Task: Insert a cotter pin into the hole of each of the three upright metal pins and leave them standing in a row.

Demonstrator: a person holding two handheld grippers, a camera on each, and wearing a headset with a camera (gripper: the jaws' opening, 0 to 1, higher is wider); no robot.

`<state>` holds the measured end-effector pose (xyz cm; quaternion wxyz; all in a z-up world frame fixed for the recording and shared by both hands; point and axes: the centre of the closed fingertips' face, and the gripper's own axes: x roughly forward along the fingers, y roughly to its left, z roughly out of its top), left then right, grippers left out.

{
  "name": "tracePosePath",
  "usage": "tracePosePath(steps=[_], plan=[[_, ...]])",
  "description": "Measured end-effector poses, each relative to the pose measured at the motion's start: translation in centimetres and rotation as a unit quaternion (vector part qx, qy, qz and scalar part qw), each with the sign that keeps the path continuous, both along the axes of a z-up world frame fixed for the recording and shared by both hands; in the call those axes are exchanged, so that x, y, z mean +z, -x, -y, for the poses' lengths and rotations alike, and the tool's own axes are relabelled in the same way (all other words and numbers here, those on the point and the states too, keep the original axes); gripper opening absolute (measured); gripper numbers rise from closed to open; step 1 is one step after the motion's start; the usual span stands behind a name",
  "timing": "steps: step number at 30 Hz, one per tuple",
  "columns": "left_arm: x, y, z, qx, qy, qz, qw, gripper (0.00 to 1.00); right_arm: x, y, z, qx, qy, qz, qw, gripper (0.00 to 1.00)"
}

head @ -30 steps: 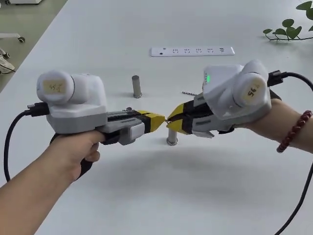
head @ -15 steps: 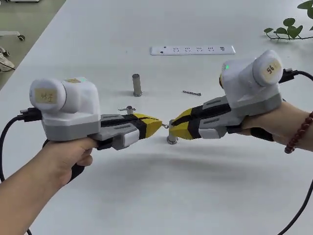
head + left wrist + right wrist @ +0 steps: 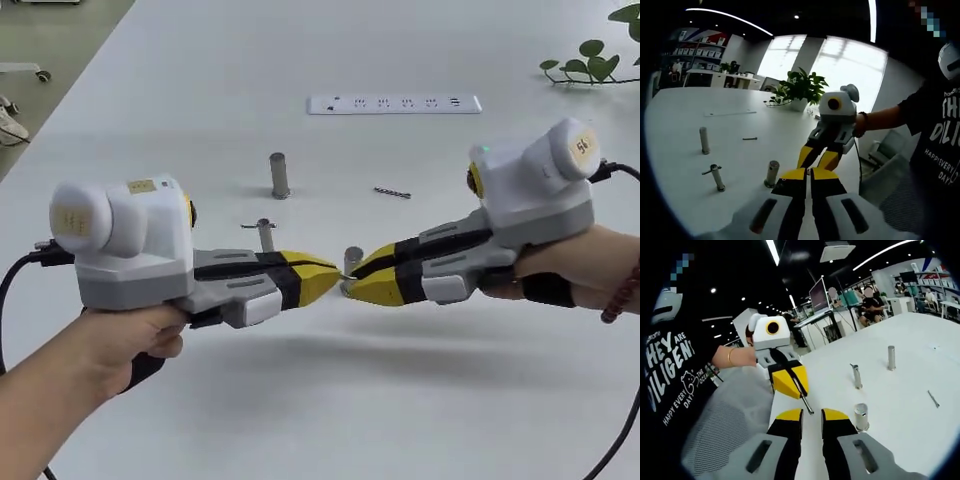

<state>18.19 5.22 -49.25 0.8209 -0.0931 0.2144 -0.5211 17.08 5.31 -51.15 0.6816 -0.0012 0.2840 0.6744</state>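
Three upright metal pins stand on the white table: a far pin (image 3: 279,175), a middle pin (image 3: 265,234) with a cotter pin through its top, and a near pin (image 3: 352,260) just behind the gripper tips. My left gripper (image 3: 335,272) is shut on a thin cotter pin (image 3: 802,393) that sticks out of its tip. Facing it tip to tip is my right gripper (image 3: 352,288), open, and the cotter pin's free end reaches between its jaws. In the left gripper view the left gripper (image 3: 810,173) has its jaws together. The right gripper (image 3: 812,415) shows a gap in its own view.
A loose cotter pin (image 3: 392,192) lies on the table to the right of the far pin. A white power strip (image 3: 394,103) lies further back. A potted plant (image 3: 592,58) trails at the far right edge. Cables hang from both grippers.
Both grippers have come lower and nearer to me, still tip to tip. The right gripper has rolled more upright and shifted right. The middle pin with its cotter pin has come out from behind the left gripper.
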Motion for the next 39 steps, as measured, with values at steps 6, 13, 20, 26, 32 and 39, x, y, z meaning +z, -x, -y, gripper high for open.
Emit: tracePosePath(steps=[6,13,20,26,32,39], plan=[[0.3,0.7,0.5,-0.02,0.01,0.002,0.9997,0.0,0.1,0.7,-0.1,0.016,-0.004,-0.005,0.9999,0.07],[0.4,0.9,0.6,-0.024,0.012,0.003,0.9996,0.0,0.3,1.1,-0.2,0.032,-0.004,0.002,0.9995,0.01],[0.0,1.3,0.5,-0.033,0.002,0.002,0.9995,0.0,0.1,1.6,-0.2,0.054,0.01,0.027,0.9981,0.0],[-0.2,1.7,0.6,-0.04,-0.004,0.002,0.9992,0.0,-0.3,1.9,-0.1,0.08,0.031,0.072,0.9938,0.0],[-0.6,1.8,0.7,-0.046,-0.02,0.009,0.9987,0.01,-0.8,2.2,-0.1,0.103,0.055,0.113,0.9867,0.0],[-1.0,1.5,0.6,-0.037,-0.029,0.009,0.9989,0.03,-1.2,1.7,0.0,0.113,0.077,0.148,0.9795,0.0]])
